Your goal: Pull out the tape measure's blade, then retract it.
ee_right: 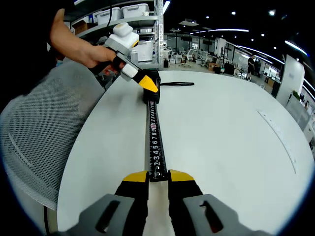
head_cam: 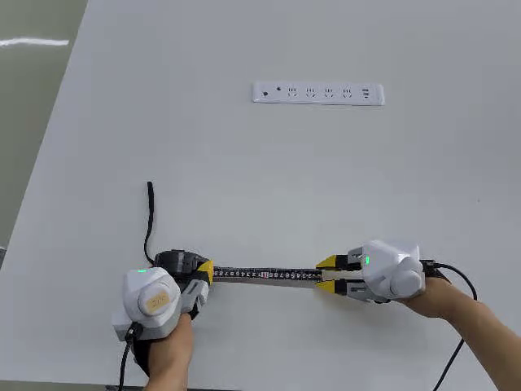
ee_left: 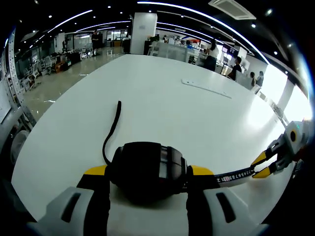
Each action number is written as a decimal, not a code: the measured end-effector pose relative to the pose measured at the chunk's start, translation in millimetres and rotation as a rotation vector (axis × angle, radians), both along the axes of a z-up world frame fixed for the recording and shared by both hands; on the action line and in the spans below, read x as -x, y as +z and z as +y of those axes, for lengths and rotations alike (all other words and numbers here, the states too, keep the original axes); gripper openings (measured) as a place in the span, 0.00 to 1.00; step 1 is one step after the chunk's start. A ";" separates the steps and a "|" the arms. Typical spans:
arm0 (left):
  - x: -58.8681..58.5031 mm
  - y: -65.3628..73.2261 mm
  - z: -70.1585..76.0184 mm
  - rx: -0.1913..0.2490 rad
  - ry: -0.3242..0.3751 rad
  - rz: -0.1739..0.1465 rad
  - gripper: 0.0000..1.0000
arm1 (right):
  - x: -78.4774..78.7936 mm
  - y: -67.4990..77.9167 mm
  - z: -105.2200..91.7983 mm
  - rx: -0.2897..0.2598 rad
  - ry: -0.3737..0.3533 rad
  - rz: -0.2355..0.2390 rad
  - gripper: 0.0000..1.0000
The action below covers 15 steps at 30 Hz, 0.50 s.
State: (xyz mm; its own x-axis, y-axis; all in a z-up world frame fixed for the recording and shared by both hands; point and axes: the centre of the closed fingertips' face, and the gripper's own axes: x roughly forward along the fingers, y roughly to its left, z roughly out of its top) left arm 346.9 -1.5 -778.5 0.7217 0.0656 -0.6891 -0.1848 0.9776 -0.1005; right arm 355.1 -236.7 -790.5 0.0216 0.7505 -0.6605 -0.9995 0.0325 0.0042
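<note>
Clamping tape measure (head_cam: 181,262), left gripper (ee_left: 147,170) hiding its sides, right gripper (ee_right: 158,176) pinching blade (ee_right: 154,132), its tip hidden

Count at the bench:
- Grippers: two, the left gripper (head_cam: 194,275) and the right gripper (head_cam: 327,274). Two yellow-tipped jaws on each, four in all.
- Hands: two, a left hand (head_cam: 167,352) and a right hand (head_cam: 433,298), one per gripper.
- Tape measure (head_cam: 179,262): one, black case.
- Blade (head_cam: 264,274): one.
- Strap (head_cam: 150,216): one, black, off the case.
- Power strip (head_cam: 317,93): one, white. Sockets are too small to count.
- Table (head_cam: 244,163): one, white.
</note>
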 end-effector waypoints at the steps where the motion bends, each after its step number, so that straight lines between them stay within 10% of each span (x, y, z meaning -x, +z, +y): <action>1: 0.1 -0.1 0.3 -0.001 0.000 -0.001 0.60 | 0.0 0.0 0.4 -0.001 0.000 -0.001 0.13; 15: -1.8 0.2 1.3 -0.009 -0.009 -0.005 0.60 | -1.3 -2.8 8.5 0.008 0.000 -0.006 0.13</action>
